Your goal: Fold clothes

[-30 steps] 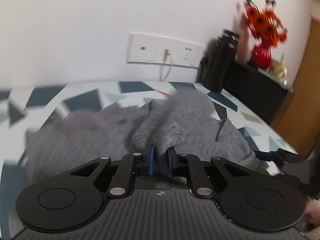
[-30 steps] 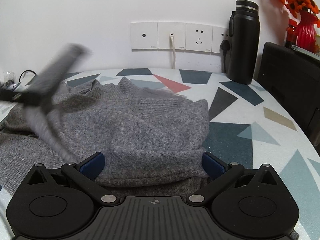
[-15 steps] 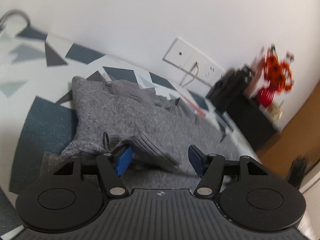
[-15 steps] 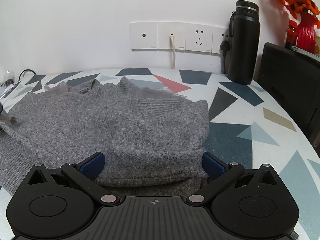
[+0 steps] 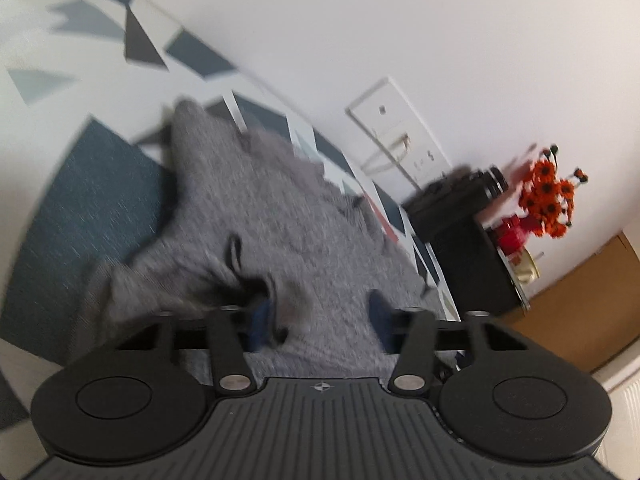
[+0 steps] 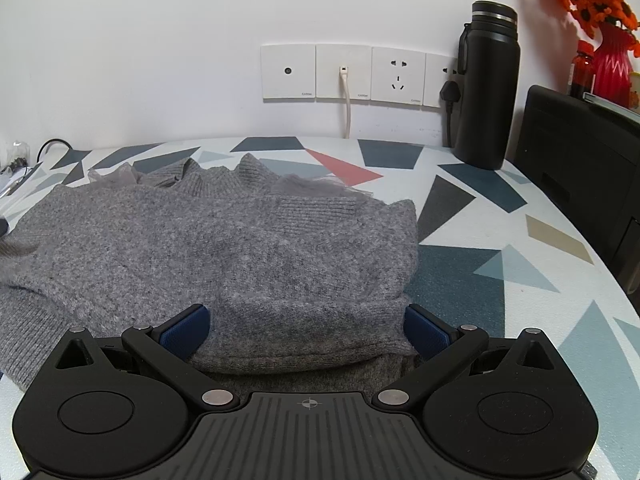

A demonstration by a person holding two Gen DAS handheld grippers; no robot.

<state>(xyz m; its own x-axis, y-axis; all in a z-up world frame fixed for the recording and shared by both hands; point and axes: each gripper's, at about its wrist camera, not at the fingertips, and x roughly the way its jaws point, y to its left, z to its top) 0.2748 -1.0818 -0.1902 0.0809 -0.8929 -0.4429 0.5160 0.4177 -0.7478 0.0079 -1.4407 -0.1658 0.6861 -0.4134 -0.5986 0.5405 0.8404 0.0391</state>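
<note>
On the patterned table (image 6: 500, 240) we see the grey sweater (image 6: 240, 248), folded, its ribbed collar toward the wall. Our right gripper (image 6: 308, 330) hovers at its near hem, jaws wide apart. Our left gripper (image 5: 320, 322) also stands parted above the knit. The lettering on the wall sockets (image 6: 344, 72) is too small to read.

Small grey brand marks on the wall socket plates (image 6: 344, 71) are too tiny to read.
</note>
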